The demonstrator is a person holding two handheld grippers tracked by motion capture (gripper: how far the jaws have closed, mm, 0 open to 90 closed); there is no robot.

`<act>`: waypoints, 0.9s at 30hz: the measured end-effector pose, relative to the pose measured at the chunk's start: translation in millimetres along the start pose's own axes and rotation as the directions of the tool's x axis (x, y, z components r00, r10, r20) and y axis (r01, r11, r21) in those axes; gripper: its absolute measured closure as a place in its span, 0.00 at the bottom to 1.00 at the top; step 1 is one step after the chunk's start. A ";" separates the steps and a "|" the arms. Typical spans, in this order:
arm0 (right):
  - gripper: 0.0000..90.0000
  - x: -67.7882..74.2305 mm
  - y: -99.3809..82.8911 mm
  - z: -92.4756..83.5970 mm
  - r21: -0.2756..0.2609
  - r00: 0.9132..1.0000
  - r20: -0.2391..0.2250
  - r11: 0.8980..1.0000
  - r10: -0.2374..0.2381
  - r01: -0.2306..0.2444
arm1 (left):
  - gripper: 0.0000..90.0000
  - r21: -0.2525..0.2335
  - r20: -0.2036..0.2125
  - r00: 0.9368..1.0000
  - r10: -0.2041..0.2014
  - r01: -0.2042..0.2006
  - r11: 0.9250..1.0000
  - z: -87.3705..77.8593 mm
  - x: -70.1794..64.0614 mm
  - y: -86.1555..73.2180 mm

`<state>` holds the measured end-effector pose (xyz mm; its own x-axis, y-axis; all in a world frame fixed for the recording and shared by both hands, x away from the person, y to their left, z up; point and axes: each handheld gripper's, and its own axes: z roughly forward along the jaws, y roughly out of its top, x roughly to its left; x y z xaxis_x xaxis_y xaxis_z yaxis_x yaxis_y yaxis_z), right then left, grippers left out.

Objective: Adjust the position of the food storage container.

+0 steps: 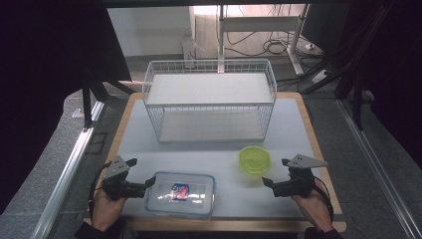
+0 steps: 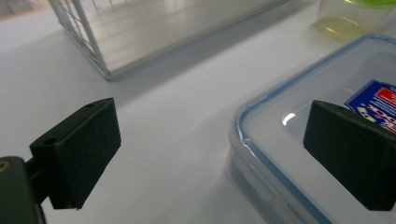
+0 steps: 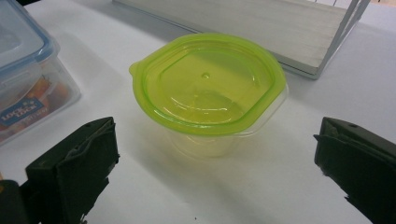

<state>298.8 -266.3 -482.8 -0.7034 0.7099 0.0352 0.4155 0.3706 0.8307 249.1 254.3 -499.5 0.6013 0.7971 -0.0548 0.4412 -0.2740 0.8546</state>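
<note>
Black jaws of the left gripper stand wide apart with nothing between the pads; one jaw is above the near corner of the box, the other over bare table beside it. The right gripper also has its jaws spread wide, holding nothing, and it points at the tub, which stands just ahead of it and apart from both pads.

Landmark: the box, a clear lidded container with a blue seal, lying at the table's near edge. The tub, clear with a lime-green lid, stands right of the box and slightly farther back, not touching it. A white wire rack with two pale shelves stands behind the box, well apart, with open table between.

Writing: a blue and red label shows through the box lid; its letters are cut off in the left gripper view. Another label on the box side reads partly "LOCK".

Surface: a pale grey mat on a wood-edged table. Beyond it lie grey floor, cables and dark curtains.
</note>
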 end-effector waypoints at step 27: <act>0.08 2.4 10.1 6.9 0.077 0.997 -0.028 0.995 0.068 -0.066 | 0.04 -0.037 0.004 1.000 0.031 -0.031 0.999 2.7 -5.0 -6.8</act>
<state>305.3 -256.7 -478.1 -0.6894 0.7165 0.1071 0.5038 0.3680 0.7815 245.0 250.7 -506.4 0.6169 0.7864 -0.0303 0.3973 -0.2780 0.8746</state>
